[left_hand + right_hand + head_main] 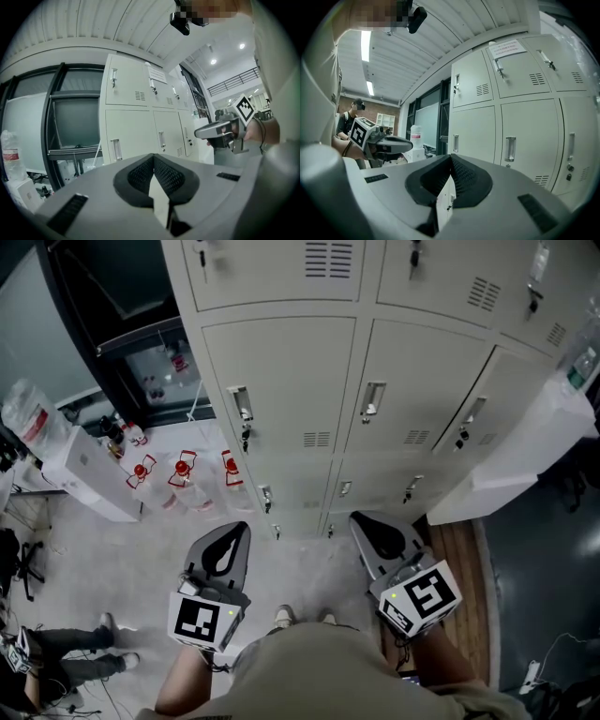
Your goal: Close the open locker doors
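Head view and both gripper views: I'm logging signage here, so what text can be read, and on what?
Paper notice on an upper locker door: red print, too blurred to read.
Labels on the bottles on the floor: red, too small to read.
Nothing else is legible.

Pale grey concrete floor (122,549) meets a strip of wooden boards (464,554) at the right. A black-framed glass partition (75,122) stands at the left. Long strip lights (365,44) run along a ribbed white ceiling (454,28).
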{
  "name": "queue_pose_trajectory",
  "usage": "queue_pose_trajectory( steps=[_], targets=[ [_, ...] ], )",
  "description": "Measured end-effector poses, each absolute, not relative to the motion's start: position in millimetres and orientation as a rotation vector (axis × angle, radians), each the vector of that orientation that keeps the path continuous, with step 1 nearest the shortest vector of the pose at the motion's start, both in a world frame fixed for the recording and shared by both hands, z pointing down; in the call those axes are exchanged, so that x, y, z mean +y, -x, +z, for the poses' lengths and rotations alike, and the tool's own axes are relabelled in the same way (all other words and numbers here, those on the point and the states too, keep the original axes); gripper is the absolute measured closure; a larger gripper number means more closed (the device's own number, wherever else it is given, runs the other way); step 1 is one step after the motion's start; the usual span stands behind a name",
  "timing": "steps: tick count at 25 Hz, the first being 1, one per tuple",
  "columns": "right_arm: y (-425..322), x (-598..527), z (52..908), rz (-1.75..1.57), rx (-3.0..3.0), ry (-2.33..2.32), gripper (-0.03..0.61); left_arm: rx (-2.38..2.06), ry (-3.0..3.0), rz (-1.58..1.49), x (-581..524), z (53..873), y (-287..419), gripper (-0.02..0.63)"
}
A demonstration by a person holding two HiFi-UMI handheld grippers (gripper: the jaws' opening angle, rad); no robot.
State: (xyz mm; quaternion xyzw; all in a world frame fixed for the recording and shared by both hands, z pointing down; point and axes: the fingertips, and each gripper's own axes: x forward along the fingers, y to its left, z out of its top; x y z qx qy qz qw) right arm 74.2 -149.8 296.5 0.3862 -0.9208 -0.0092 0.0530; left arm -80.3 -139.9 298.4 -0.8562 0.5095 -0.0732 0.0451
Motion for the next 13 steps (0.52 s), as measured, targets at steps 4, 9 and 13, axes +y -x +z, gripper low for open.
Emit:
queue_pose_trajectory(
  steps=[4, 9, 13],
  targets=[
    [-73.5, -151.8, 293.0, -0.041, -2.802, -1.181, 0.572, 1.559, 2.608, -0.214, -141.4, 295.3, 82.4, 0.607],
    [-72.1, -156.2, 288.9, -0.058, -2.803, -1.187, 0.572, 1.560, 2.600, -0.210, -143.8, 293.1, 85.6, 0.607],
    [-68.6, -159.5, 287.0, -0.065, -2.803, -1.183, 0.572, 1.561, 2.596, -0.208, -146.3, 291.1, 88.7, 0.607]
  ],
)
